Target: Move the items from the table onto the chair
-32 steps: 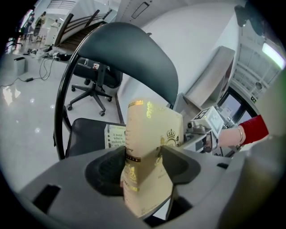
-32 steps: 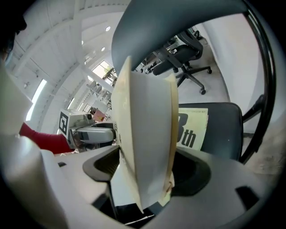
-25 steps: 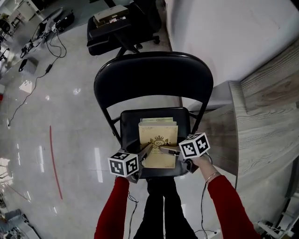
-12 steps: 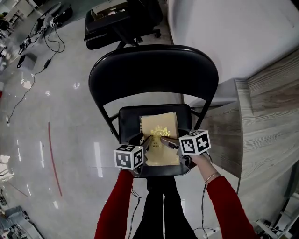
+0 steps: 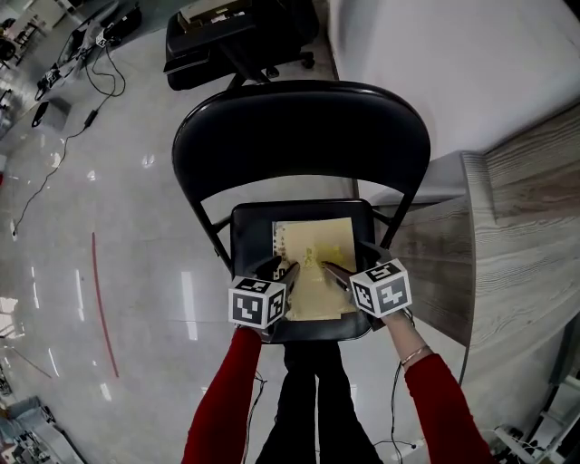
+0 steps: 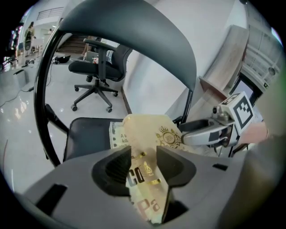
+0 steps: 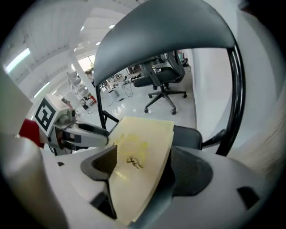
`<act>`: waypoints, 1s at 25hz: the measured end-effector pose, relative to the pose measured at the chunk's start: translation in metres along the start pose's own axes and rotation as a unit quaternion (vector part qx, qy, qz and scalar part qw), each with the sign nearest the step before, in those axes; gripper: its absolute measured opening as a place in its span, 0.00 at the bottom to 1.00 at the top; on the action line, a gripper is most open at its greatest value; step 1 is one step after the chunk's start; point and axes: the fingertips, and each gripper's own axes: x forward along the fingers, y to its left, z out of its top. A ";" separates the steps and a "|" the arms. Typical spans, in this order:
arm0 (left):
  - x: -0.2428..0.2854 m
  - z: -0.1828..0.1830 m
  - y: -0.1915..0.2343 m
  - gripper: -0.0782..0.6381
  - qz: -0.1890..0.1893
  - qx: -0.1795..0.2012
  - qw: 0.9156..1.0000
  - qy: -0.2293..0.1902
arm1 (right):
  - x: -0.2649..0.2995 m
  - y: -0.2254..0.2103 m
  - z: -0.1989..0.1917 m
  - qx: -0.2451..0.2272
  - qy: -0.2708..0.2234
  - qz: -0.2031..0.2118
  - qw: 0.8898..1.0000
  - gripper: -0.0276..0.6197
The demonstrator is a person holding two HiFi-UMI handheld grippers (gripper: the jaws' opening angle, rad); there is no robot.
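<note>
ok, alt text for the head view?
Top-down: a black folding chair with a beige gold-crested packet over its seat, its near edge between the jaws of the left gripper, which have just been closing, and of the right gripper, which have just been opening. Red sleeves below; glossy floor left, wood-grain table right.

The table (image 5: pixel 530 231) is running off the head view's right edge; gold print on the packet (image 5: pixel 317 243) is blurring beyond reading.

Glossy grey floor (image 5: pixel 136 227) crossed by a red line (image 5: pixel 101 304) and black cables (image 5: pixel 92 116); black office chair (image 5: pixel 237 41) on castors, carrying a flat box (image 5: pixel 210 13); white wall (image 5: pixel 453 72) at right
</note>
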 end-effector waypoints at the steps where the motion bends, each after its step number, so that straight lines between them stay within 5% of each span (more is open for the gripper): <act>1: 0.000 -0.001 0.001 0.36 0.001 0.001 1.000 0.001 | -0.002 -0.002 -0.001 -0.011 0.002 -0.007 1.000 0.65; 8: -0.005 0.007 0.003 0.35 0.007 -0.001 1.000 -0.012 | -0.002 -0.009 -0.015 0.027 0.010 -0.023 0.999 0.63; 13: -0.090 0.063 -0.029 0.29 0.013 0.032 0.993 -0.112 | -0.073 0.018 0.030 0.068 -0.084 -0.006 0.994 0.51; 15: -0.134 0.085 -0.054 0.23 0.016 0.061 0.986 -0.152 | -0.121 0.046 0.060 0.061 -0.142 0.010 0.988 0.42; 18: -0.196 0.115 -0.098 0.13 0.006 0.092 0.973 -0.213 | -0.189 0.091 0.097 0.022 -0.216 0.027 0.976 0.16; 25: -0.300 0.165 -0.188 0.12 -0.030 0.160 0.936 -0.312 | -0.309 0.163 0.137 -0.057 -0.315 0.058 0.946 0.07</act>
